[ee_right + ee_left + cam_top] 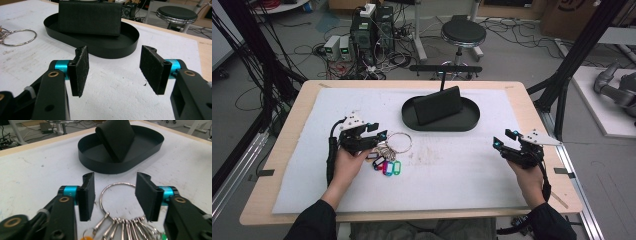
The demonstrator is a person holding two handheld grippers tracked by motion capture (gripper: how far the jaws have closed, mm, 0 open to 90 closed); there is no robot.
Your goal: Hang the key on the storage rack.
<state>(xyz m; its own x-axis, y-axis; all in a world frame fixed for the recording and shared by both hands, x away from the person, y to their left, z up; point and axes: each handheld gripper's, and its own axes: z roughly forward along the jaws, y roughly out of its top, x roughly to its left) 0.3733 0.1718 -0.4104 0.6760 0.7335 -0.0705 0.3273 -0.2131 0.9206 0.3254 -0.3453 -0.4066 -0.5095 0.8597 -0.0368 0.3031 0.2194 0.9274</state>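
On the white mat (452, 175), left of centre, the key ring (117, 195) lies flat with its clips and coloured tags (387, 166), between the left gripper (115, 195)'s part-open pads, which do not touch it. Beyond it, the black oval tray (467, 122) holds a leaning black wallet (438, 105). Over bare mat near the right edge, the right gripper (113, 68) hangs with jaws apart and nothing between them.

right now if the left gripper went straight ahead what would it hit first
Probably the key ring, lying between the left gripper's open pads; past it, the black tray. Depth is hard to judge.
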